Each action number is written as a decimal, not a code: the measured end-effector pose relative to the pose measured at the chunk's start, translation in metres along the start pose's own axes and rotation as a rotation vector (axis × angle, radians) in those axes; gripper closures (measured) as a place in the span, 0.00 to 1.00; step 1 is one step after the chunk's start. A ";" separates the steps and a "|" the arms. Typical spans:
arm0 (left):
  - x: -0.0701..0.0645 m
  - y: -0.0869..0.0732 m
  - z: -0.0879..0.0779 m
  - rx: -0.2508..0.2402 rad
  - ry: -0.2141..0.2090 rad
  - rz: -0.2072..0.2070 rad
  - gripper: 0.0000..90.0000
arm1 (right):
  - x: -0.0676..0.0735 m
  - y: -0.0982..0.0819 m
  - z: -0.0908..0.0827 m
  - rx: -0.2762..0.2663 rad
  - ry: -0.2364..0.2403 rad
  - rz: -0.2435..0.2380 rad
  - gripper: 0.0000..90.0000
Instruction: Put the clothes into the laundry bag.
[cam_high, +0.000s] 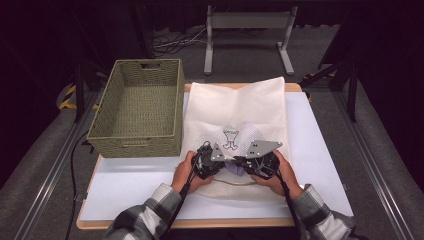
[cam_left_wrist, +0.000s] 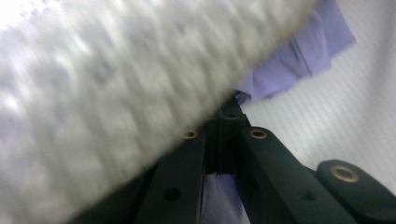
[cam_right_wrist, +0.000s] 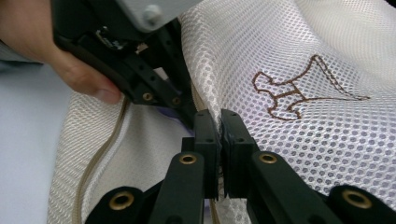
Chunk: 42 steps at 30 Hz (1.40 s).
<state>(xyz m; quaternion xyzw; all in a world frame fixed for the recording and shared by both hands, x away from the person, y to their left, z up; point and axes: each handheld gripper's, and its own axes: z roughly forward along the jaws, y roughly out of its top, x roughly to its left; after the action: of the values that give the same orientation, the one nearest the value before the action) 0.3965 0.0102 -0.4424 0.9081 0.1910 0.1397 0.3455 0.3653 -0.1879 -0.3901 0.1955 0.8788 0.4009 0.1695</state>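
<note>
Both grippers closed: right gripper (cam_right_wrist: 219, 135) pinches the mesh laundry bag's (cam_high: 250, 107) near opening edge mid-table, left gripper (cam_left_wrist: 229, 121) clamps the purple garment (cam_left_wrist: 299, 60) there; feed cloth deeper while holding the mouth raised.

Both forearms come in from the bottom of the high view and meet near the middle, the left gripper (cam_high: 218, 161) and the right gripper (cam_high: 248, 162) nose to nose. Each hand wraps its gripper's body, jaws pressed together (a fold of mesh pinched in the right pair).
</note>
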 end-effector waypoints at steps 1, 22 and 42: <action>0.000 0.001 0.002 -0.005 0.008 -0.015 1.00 | 0.000 0.000 0.000 0.001 0.002 0.000 0.97; 0.009 0.011 0.019 -0.065 0.180 -0.170 1.00 | 0.003 -0.001 0.006 0.031 0.011 -0.013 0.97; 0.002 -0.002 -0.041 -0.133 -0.018 -0.071 0.61 | -0.003 0.000 -0.005 -0.011 -0.034 -0.001 0.97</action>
<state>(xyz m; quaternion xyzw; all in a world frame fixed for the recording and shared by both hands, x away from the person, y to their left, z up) 0.3817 0.0362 -0.4139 0.8769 0.2102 0.1314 0.4117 0.3653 -0.1921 -0.3868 0.2007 0.8737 0.4024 0.1856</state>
